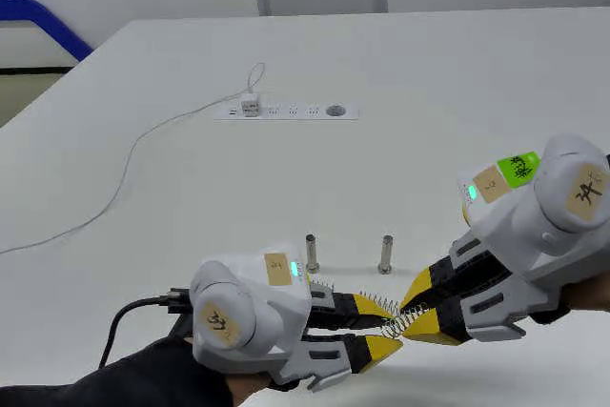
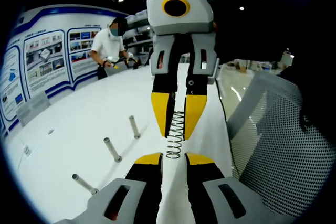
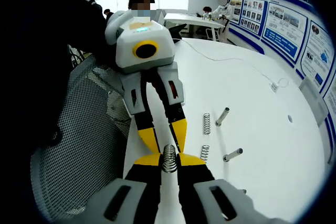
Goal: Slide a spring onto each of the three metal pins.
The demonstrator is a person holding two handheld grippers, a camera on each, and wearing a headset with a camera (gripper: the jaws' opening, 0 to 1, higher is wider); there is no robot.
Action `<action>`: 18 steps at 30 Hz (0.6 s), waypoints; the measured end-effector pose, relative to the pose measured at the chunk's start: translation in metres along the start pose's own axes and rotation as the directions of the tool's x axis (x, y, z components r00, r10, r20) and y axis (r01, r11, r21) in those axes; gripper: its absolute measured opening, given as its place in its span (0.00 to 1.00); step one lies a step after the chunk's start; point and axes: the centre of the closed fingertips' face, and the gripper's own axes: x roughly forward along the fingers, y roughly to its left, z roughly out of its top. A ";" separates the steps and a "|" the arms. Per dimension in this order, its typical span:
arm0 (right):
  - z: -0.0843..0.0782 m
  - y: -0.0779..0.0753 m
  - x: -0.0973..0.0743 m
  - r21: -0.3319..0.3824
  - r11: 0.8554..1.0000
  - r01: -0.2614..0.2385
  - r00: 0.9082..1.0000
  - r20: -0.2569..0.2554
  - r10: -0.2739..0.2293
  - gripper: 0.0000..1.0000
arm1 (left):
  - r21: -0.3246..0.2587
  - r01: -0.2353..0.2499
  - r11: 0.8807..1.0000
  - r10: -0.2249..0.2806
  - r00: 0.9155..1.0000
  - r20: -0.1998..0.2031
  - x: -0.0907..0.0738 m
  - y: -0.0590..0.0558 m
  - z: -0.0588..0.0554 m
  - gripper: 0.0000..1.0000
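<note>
A small metal spring [image 1: 401, 319] hangs between my two grippers just above the white table [image 1: 429, 92]. My left gripper [image 1: 396, 328] comes in from the lower left and my right gripper [image 1: 406, 319] from the right, tip to tip. In the left gripper view the spring [image 2: 176, 129] runs from my left gripper [image 2: 174, 158] up between the right gripper's fingers [image 2: 163, 109]. Both look shut on it. Three upright metal pins [image 2: 112, 149] stand bare nearby; two pins [image 1: 312, 253] show in the head view. Two loose springs [image 3: 207, 123] lie beside the pins [image 3: 222, 116].
A white power strip [image 1: 286, 111] with a plug and a thin white cable [image 1: 143, 145] lies mid-table. A black cable [image 1: 124, 316] trails from the left gripper. A mesh chair [image 2: 283, 145] sits off the table's near edge. People [image 2: 107, 45] stand in the background.
</note>
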 end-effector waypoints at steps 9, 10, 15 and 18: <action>-0.010 -0.014 -0.016 -0.011 1.000 0.010 0.997 -0.076 -0.011 0.12 | -0.021 -0.028 0.999 0.028 1.000 0.000 -0.002 0.007 -0.001 0.27; -0.011 -0.016 -0.018 -0.013 1.000 0.013 0.996 -0.085 -0.014 0.12 | -0.022 -0.030 0.999 0.030 1.000 -0.001 -0.002 0.007 -0.001 0.28; -0.017 -0.029 -0.033 -0.024 0.999 0.032 0.990 -0.137 -0.035 0.12 | -0.032 -0.041 0.999 0.041 0.999 -0.001 -0.003 0.009 -0.001 0.33; -0.021 -0.038 -0.042 -0.029 0.999 0.041 0.985 -0.167 -0.046 0.12 | -0.041 -0.049 0.998 0.049 0.999 -0.001 -0.004 0.011 -0.002 0.37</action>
